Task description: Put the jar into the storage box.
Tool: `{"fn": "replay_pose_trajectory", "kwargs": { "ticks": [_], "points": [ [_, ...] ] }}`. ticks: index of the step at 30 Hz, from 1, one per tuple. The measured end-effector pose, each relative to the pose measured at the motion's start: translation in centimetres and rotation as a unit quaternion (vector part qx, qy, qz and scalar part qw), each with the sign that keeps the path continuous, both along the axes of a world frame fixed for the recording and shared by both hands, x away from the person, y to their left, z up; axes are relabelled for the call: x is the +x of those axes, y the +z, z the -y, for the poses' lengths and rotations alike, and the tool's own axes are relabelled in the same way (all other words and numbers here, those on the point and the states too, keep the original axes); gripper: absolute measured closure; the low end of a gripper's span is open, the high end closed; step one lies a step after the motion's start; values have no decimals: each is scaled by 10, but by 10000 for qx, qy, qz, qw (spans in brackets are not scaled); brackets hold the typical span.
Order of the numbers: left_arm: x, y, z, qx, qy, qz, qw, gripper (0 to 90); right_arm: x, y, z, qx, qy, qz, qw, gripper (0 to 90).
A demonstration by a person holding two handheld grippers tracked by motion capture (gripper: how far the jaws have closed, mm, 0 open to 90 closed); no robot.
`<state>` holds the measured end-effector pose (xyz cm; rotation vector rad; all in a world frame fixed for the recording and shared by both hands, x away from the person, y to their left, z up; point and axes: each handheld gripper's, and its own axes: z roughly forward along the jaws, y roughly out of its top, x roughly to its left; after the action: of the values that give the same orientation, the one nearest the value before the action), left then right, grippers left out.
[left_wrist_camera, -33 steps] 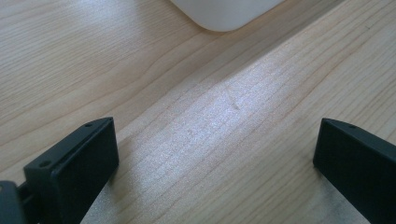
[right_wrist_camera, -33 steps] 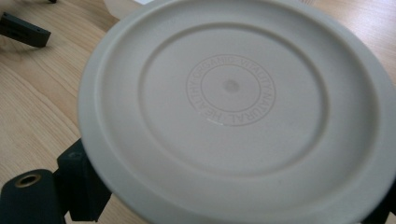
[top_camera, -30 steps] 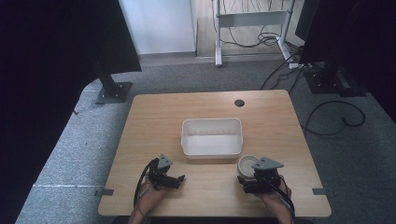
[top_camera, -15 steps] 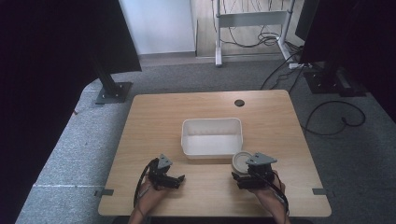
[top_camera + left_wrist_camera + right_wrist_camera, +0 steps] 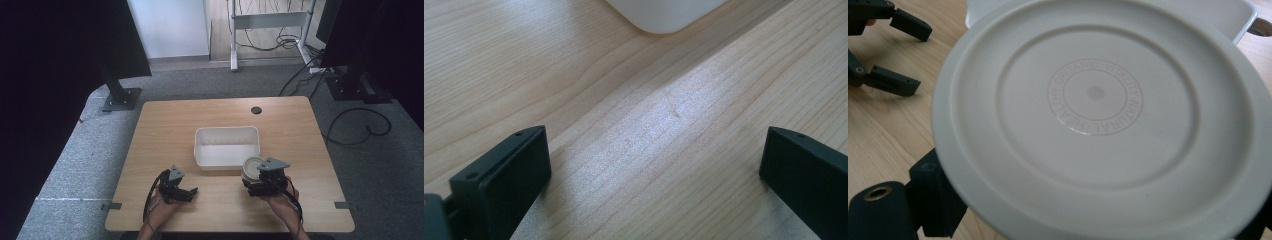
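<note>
While the right gripper point(image 5: 256, 184) is clamping a round white lid point(image 5: 1098, 115) just beside the tub point(image 5: 227, 133) – near corner – the left gripper point(image 5: 191, 192) is sitting on the table point(image 5: 165, 125), jaws wide apart, gripping nothing.

Raised lettering on the white lid point(image 5: 1098, 120): a ring of words around the centre dot, reading "ORGANIC · VITALITY · NATURAL · HEALTHY", seen in the right gripper view.
White bin point(image 5: 227, 146): no readable marks.
Table point(image 5: 165, 130): no readable marks.
</note>
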<state>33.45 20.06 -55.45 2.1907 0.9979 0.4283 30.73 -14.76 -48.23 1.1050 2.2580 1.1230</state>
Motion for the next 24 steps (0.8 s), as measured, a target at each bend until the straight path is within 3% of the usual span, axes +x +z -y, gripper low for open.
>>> {"fn": "replay_pose_trajectory", "kwargs": {
  "ticks": [24],
  "points": [
    [0,0,0,8,-15,-1,10000,0,28,7,-29,-90,124,57,9999,93]
  ]
}}
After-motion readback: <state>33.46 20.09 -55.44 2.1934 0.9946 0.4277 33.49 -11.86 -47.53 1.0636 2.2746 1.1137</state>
